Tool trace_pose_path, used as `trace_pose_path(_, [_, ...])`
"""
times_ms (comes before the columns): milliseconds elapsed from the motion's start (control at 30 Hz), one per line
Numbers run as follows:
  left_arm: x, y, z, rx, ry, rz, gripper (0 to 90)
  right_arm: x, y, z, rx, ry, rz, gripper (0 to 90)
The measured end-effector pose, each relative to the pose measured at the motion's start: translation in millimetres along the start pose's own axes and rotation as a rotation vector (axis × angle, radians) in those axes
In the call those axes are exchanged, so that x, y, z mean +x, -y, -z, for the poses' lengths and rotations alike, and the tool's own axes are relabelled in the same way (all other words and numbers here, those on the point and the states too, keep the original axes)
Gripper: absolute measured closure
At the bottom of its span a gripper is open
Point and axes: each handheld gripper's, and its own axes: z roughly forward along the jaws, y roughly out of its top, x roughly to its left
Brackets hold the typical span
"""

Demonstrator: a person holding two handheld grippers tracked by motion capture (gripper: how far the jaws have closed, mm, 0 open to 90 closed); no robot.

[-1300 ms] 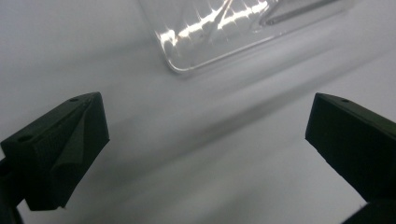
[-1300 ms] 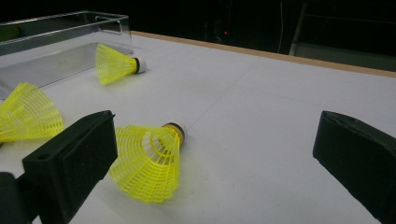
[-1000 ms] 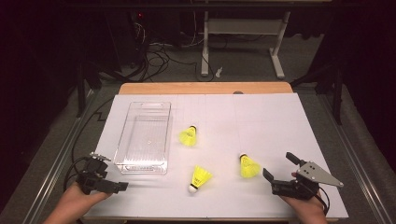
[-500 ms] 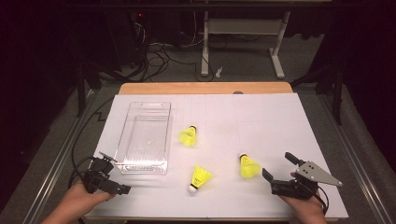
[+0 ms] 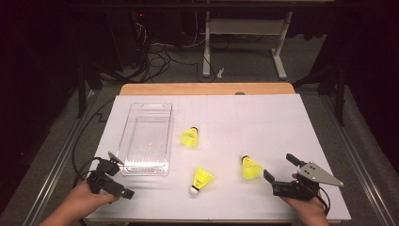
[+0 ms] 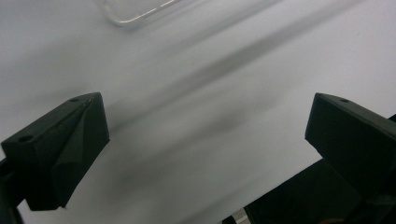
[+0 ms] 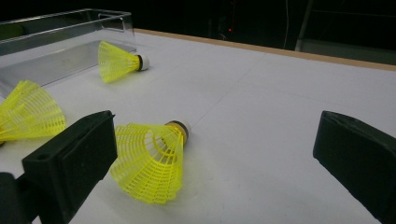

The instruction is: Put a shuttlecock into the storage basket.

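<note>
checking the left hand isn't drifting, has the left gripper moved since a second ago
Yes, slightly. The left gripper has slid toward the table's near edge and a little right, away from the clear tray's near left corner, which it sat closer to before.

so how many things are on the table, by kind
yellow shuttlecocks: 3, one by the tray, one at the front, one near the right gripper
clear plastic tray: 1
total: 4

A white sheet (image 5: 282, 127) is covering the middle of the frame, with a strip of wooden tabletop (image 5: 207, 89) showing along its upper edge. Black cables (image 5: 155, 56) are lying tangled on the grey floor at upper left. A white desk frame (image 5: 205, 52) is standing at upper centre.
</note>
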Motion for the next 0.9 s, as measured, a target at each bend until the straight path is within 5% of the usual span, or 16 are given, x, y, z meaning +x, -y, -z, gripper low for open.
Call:
trace_pose_path(333, [-7.3, 0.2, -2.6, 0.045, 0.003, -0.026, 0.7, 3.7, -1.3, 2.0, 0.003, 0.007, 0.026, 0.4])
trace_pose_path(900, [-23.9, -3.6, -1.8, 0.037, 0.045, -0.060, 0.6, 3.8, -3.1, -2.0, -0.003, -0.002, -0.002, 0.4])
